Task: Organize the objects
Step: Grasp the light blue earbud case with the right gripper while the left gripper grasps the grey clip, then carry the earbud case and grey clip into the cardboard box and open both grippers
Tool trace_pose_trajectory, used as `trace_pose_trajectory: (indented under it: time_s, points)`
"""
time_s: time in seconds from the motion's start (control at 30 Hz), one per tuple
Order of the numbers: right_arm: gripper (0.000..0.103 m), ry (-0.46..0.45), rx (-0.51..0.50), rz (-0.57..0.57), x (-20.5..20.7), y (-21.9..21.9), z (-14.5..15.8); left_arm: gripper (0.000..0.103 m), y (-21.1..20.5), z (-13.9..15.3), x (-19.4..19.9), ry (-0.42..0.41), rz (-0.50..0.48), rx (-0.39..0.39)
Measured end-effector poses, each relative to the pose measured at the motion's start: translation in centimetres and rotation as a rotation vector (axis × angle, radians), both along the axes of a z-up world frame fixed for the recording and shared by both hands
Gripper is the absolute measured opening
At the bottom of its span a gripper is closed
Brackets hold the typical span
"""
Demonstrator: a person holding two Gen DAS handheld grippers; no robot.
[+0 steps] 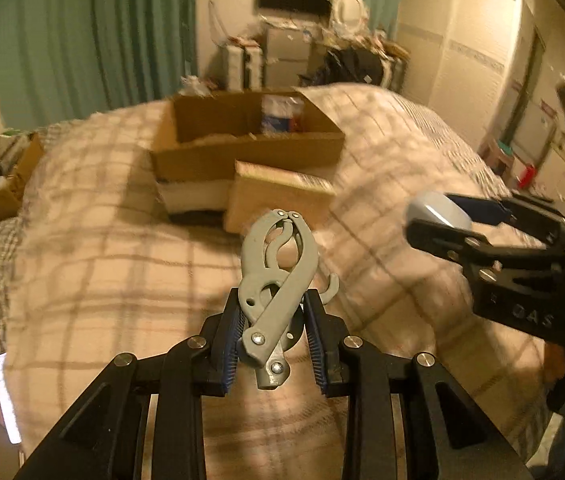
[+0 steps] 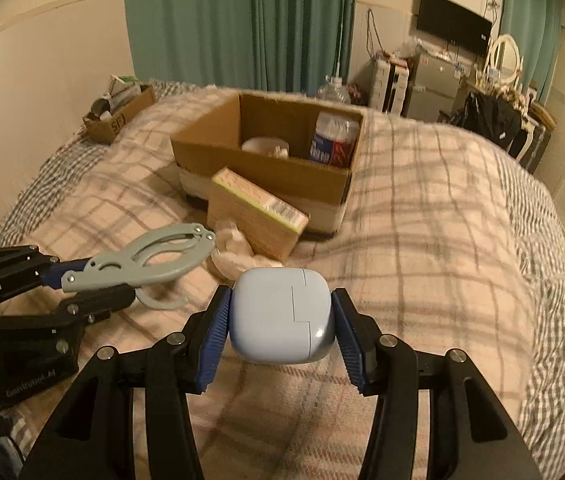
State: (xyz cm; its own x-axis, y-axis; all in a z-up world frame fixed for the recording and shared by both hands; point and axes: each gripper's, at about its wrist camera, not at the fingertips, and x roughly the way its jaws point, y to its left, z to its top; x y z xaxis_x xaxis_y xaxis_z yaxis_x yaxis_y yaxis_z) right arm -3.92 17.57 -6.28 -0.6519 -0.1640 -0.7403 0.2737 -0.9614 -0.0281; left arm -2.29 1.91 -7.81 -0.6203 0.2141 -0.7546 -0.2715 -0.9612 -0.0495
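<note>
My left gripper (image 1: pixel 272 334) is shut on a grey plastic plier-like tool (image 1: pixel 278 276), held above the checked bedspread; the tool also shows in the right wrist view (image 2: pixel 150 260). My right gripper (image 2: pixel 280 328) is shut on a pale blue rounded case (image 2: pixel 280 314), seen from the left wrist view (image 1: pixel 436 210) at the right. An open cardboard box (image 2: pixel 266 168) sits ahead on the bed and holds a white and blue packet (image 2: pixel 332 140) and a white round object (image 2: pixel 264 146). A small tan carton (image 2: pixel 256 216) leans against the box front.
A white crumpled cloth (image 2: pixel 232 254) lies by the carton. A second small cardboard box (image 2: pixel 120 114) of items sits at the bed's far left corner. A lit phone (image 1: pixel 4 396) lies at the left bed edge. Green curtains, a television and cluttered furniture stand beyond the bed.
</note>
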Motion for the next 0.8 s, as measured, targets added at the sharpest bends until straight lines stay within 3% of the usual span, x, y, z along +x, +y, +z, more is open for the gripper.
trace_pose_trajectory:
  time_s: [0.1,0.4,0.6,0.8]
  points:
    - [0.050,0.038,0.012,0.004,0.5,-0.2,1.5,0.029,-0.9,1.2,0.0,0.044,0.070,0.001]
    - [0.050,0.173,0.027,0.037,0.2,-1.6,7.4,0.029,-2.5,6.1,-1.7,0.152,0.126,0.022]
    - [0.050,0.260,-0.019,0.035,-2.9,-1.8,11.9,0.029,-2.1,9.9,-4.6,0.270,0.157,-0.029]
    - [0.050,0.303,-0.066,0.018,-8.1,-2.0,15.4,0.029,-2.4,12.8,-9.2,0.301,0.173,0.012]
